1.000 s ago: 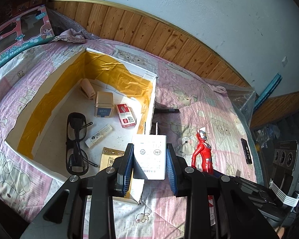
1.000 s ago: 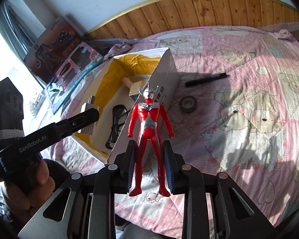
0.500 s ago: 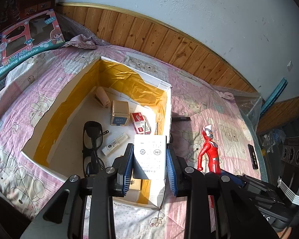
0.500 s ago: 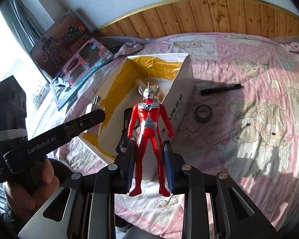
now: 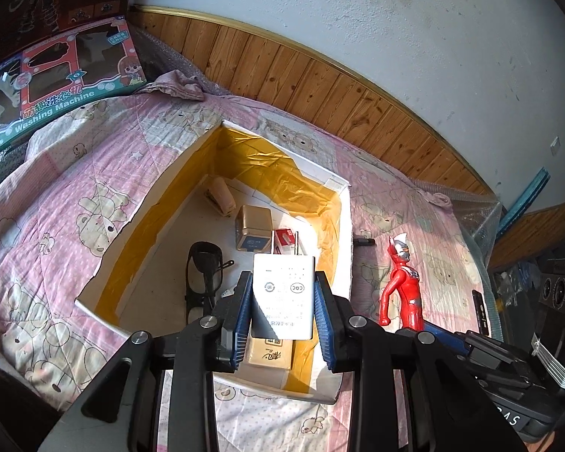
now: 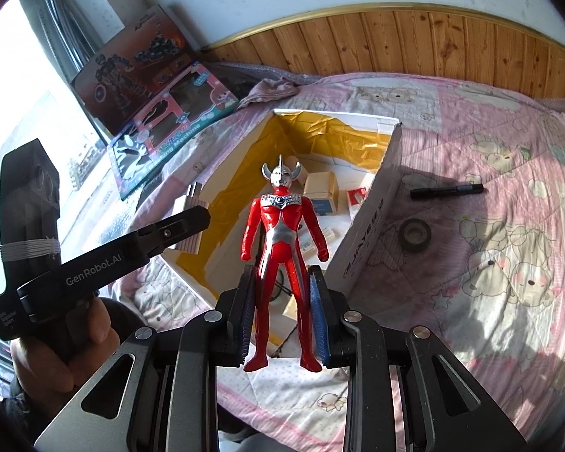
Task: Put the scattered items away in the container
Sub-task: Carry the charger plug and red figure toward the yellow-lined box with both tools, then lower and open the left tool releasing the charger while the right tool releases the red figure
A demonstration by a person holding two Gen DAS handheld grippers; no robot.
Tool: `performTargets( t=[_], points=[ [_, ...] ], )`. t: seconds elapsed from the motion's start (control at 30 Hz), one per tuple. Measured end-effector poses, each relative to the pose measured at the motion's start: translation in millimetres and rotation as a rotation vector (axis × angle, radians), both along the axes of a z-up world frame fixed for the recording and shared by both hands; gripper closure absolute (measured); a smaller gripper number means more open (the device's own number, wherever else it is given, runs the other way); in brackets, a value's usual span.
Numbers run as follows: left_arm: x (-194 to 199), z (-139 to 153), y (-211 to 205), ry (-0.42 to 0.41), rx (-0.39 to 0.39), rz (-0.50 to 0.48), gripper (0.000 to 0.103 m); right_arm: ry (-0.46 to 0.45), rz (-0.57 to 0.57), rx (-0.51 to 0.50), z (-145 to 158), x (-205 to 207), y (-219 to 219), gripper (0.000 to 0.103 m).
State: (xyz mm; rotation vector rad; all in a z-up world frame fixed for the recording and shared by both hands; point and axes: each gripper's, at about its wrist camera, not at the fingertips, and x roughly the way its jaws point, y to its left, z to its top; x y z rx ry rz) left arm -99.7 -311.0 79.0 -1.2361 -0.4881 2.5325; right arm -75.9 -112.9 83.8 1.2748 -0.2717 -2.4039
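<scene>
White charger [image 5: 283, 303] and red figure [image 6: 282, 260], each clamped in its gripper's jaws, have moved over the box [image 5: 344, 226], ready for release.

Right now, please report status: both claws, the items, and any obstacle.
Left claw shut on white charger, above box. Right claw shut on red figure. Marker and tape roll lie on quilt. No obstacle seen.

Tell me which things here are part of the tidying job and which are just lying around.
Job: white charger in left gripper; red figure in right gripper; box; marker; tape roll.
Lying about: toy boxes; cloth.
</scene>
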Motion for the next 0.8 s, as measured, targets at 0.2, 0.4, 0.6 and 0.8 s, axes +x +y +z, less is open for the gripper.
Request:
performTargets(
  t=[0.2,0.4,0.6,0.8],
  points=[
    [-5.0,3.4,-13.5,0.006,0.006,0.021,0.071,0.008,0.023,0.009,4.1,-6.4,-12.9,0.075],
    [-12.6,5.4,-29.8,0.013,0.005,0.050,0.071,0.017,0.046,0.024,6.9,-15.0,-24.4,0.075],
    [-25.4,6.7,-40.5,0.016,-0.002,0.059,0.071,0.029,0.056,0.041,10.7,-30.9,-30.1,0.075],
    [-41.6,11.3,-39.9,0.031,-0.022,0.050,0.071,0.048,0.052,0.069,16.1,-52.6,-27.6,0.075]
  ],
)
